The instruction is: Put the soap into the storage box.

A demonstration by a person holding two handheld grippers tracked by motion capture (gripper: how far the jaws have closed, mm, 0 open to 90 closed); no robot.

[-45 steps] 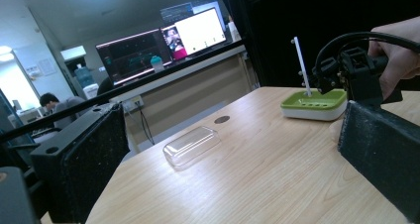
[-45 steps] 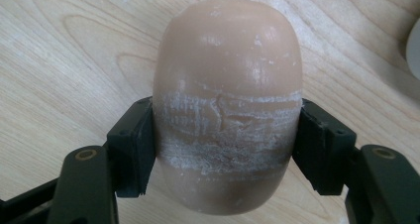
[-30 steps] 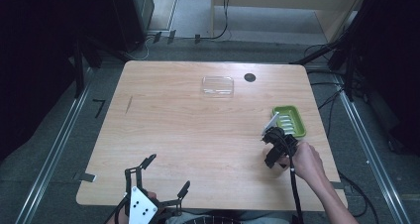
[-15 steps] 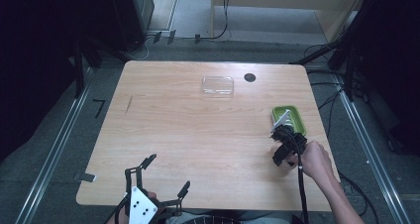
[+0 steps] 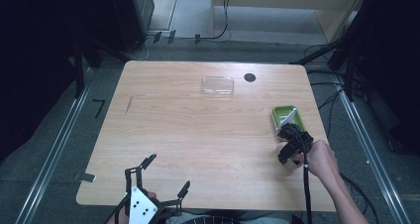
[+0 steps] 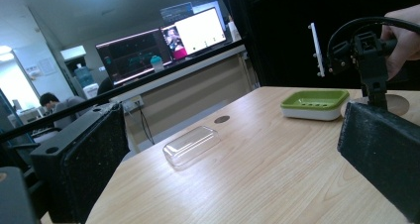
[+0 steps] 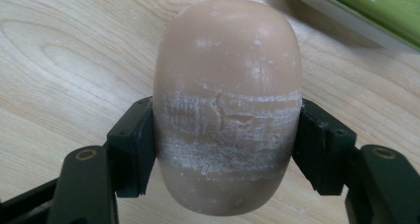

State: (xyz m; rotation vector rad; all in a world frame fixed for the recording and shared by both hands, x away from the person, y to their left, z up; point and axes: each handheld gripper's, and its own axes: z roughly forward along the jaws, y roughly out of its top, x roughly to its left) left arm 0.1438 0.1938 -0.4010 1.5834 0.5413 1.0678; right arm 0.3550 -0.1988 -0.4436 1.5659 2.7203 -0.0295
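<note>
A tan oval soap bar, scuffed white around its middle, is clamped between the jaws of my right gripper just above the wooden table. In the high view that gripper hangs at the table's right side, just on the near side of the green soap dish. The dish's corner lies past the soap. My left gripper rests open at the front edge with nothing between its fingers. From there the dish and the right gripper appear far right.
A clear plastic lid lies at the back middle of the table, seen also low across the wood as the lid. A dark round hole sits beside it. Cables and metal rails run on the floor around.
My right gripper has drifted right and toward the front edge, away from the green dish's near side. The left gripper has stayed put.
</note>
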